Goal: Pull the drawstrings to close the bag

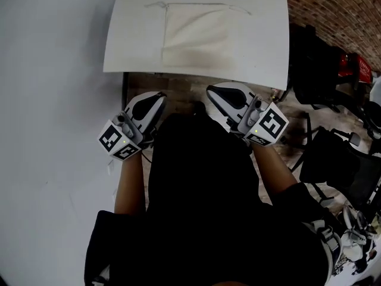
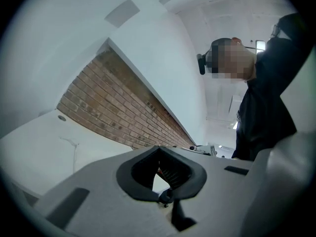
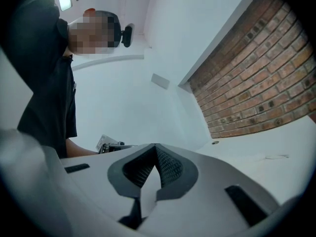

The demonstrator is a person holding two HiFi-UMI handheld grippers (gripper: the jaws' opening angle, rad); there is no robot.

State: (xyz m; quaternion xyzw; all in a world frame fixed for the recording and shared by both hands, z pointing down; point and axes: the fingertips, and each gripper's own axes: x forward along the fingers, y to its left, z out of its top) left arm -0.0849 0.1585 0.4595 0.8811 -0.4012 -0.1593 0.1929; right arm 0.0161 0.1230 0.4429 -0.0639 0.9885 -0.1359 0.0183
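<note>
Bag [image 1: 196, 37]: cream cloth, lying flat on the white desk [image 1: 134, 46] towards its far side, mouth at the far edge and not gathered. Drawstrings [image 1: 156, 5] lie loose along that mouth, one end trailing off past each top corner. Left tongs [image 1: 150, 103]: held off the desk on the near side, close against the person's black garment [image 1: 202, 189], well apart from the bag; its own view shows the two jaws brought together with nothing between them. Right tongs [image 1: 226, 94]: likewise short of the near desk edge and close to the body; jaws together, nothing gripped. Both sets of tongs are tilted upward – each gripper view looks past its jaws at the white ceiling, a brick wall [image 1: 333, 11] and the person's dark upper body rather than at the bag. The marker cubes [image 1: 119, 140] sit at the wrist ends, with bare forearms behind them. Neither set of tongs touches bag, strings or desk. Dark furniture [image 1: 333, 159] stands on the floor to the right of the desk.
</note>
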